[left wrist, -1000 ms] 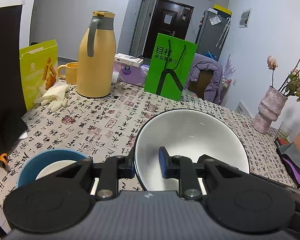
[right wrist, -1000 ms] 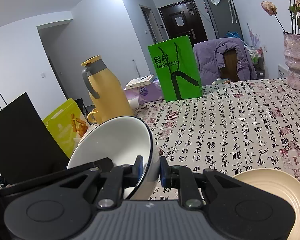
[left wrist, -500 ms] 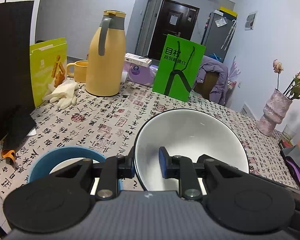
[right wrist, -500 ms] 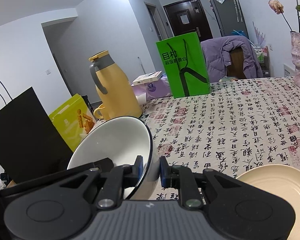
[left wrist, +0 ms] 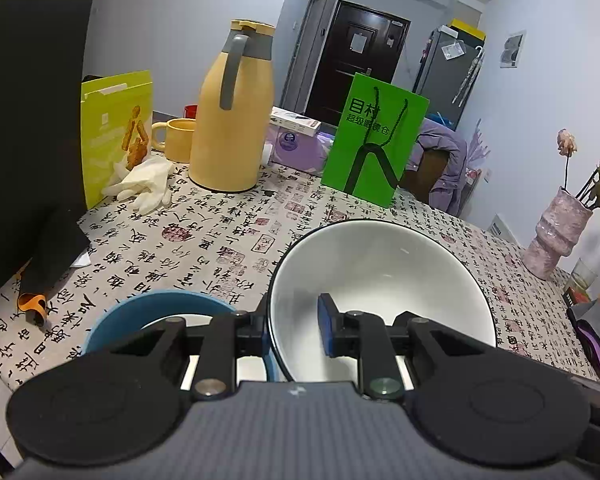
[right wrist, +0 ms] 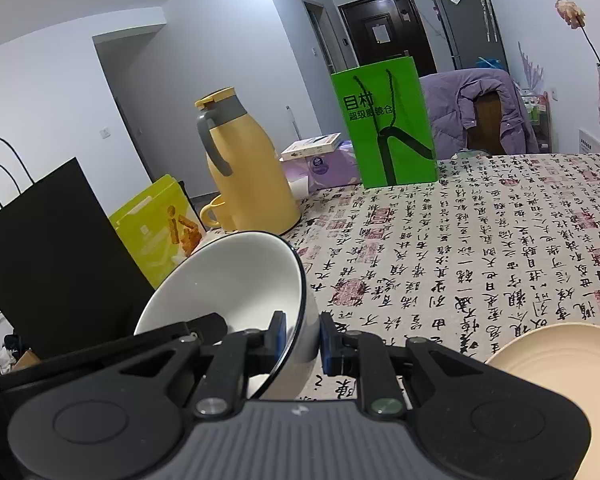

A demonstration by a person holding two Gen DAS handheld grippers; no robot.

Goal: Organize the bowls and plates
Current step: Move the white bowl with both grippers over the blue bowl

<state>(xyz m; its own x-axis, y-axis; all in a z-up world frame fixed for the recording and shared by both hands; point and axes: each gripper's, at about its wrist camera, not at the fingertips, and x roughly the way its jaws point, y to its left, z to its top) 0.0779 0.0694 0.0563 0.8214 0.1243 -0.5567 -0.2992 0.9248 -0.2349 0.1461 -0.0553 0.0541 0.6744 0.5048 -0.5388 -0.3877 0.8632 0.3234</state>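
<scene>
L wrist view: left tongs (left wrist: 294, 326) are clamping the near rim of the white bowl (left wrist: 384, 280), one pad inside, one outside, bowl sitting above the tabletop (left wrist: 220, 236) w/ a blue bowl (left wrist: 140, 314) just to its left. R wrist view: right tongs (right wrist: 303, 338) are pinching the same white bowl (right wrist: 236, 280) at its right rim, bowl tilting left; cream plate (right wrist: 560, 356) is lying on the tabletop (right wrist: 480, 248) at lower right, apart from the bowl.

Pale walls (left wrist: 172, 32), dark door (left wrist: 360, 60), patterned tablecloth (right wrist: 500, 240), grey fridge (left wrist: 448, 68)
</scene>
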